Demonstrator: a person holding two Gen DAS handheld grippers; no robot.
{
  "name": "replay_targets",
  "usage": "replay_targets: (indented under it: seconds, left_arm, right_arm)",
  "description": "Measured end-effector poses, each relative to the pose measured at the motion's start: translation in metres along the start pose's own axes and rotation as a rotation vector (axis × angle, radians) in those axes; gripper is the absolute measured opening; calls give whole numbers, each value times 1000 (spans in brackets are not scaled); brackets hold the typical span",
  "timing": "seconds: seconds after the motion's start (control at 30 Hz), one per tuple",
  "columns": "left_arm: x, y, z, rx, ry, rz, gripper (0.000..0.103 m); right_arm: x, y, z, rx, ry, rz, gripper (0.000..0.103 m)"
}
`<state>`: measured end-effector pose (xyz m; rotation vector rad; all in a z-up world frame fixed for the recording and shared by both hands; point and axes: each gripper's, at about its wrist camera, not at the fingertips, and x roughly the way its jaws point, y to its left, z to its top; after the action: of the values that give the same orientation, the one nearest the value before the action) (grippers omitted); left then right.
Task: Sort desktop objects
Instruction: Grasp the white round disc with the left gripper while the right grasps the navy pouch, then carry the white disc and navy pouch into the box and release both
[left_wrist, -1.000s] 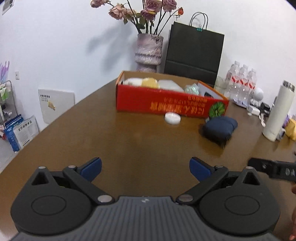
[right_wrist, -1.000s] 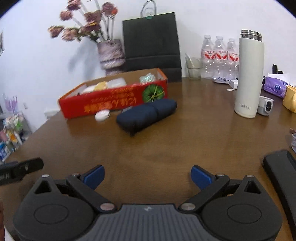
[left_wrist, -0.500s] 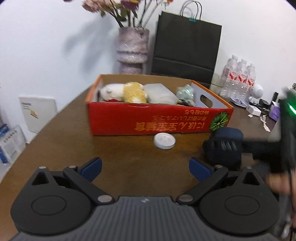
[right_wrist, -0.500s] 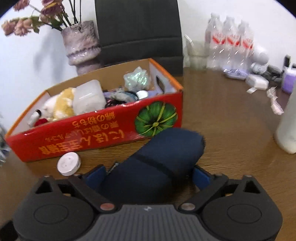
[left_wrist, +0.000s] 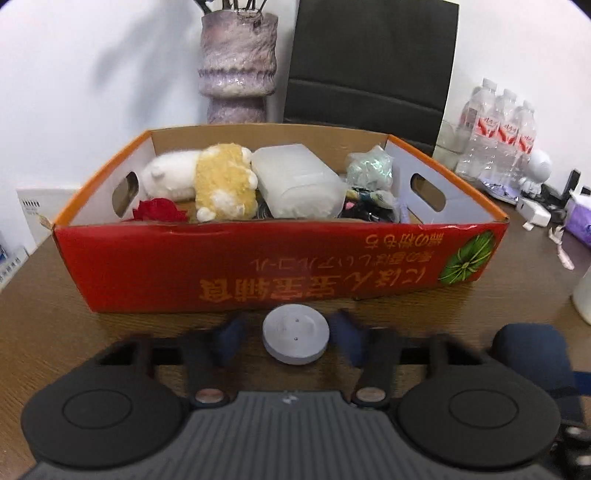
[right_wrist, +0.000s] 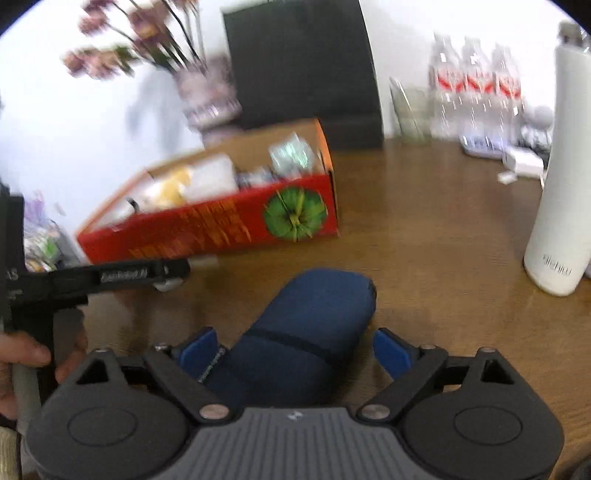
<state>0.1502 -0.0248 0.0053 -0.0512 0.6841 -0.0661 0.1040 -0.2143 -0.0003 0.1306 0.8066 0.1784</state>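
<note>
A red cardboard box (left_wrist: 258, 266) holds a plush toy (left_wrist: 221, 177), a clear plastic case (left_wrist: 299, 184) and other items; it also shows in the right wrist view (right_wrist: 207, 229). A white round disc (left_wrist: 295, 338) lies on the table just before the box, between the blurred fingers of my left gripper (left_wrist: 291, 339), which is open around it. My right gripper (right_wrist: 291, 350) is open, its blue pads either side of a navy folded umbrella (right_wrist: 306, 332) lying on the table. The umbrella's end shows in the left wrist view (left_wrist: 528, 350).
A grey vase (left_wrist: 236, 70) and a black paper bag (left_wrist: 369, 62) stand behind the box. Water bottles (right_wrist: 476, 92) and a white thermos (right_wrist: 565, 177) stand at the right. The left gripper's body (right_wrist: 92, 277) reaches in from the left of the right wrist view.
Both grippers moved forward toward the box. The left fingers are now narrower and flank the white disc. The right gripper stays around the umbrella and has swung, its view blurred.
</note>
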Motion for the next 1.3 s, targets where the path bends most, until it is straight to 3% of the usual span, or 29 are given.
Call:
replay_targets:
  seconds: [0.1,0.2,0.3,0.4,0.5,0.73,1.03,1.2,1.3]
  left_arm:
    - [-11,0,-9,9,-6,-28,40]
    - [-26,2,-21,23,-19,-18,40]
    - [-39,7,-30,-6,-20,-8,40]
    - [-56,9,-36,-33,-32,5,40]
    - [-80,10,-40,-31,-65,-1,40]
    - [-142,12,-55,-26,-152,-6,40]
    - [-200,3,-105,-28,-142,-24,40]
    - [-225,4,-98,-30,-221,-28,40]
    - [-233,10,-79,-50,-294,-34,40]
  right_arm:
    - [9,23,-4,-151,-50,-2,76]
    - [6,29,-5,-204,-34,68,76]
    - [3,35,-4,-198,-71,29,87]
    - [12,54,-11,-292,-55,-15,70]
    - [5,67,-15,-344,-52,-40,63]
    - [-51,59,-39,-266,-145,83,63]
    - [-115,55,-80,-196,-259,128,63]
    - [-136,61,-82,-205,-301,158,63]
    - [-145,61,-65,-206,-326,194,63]
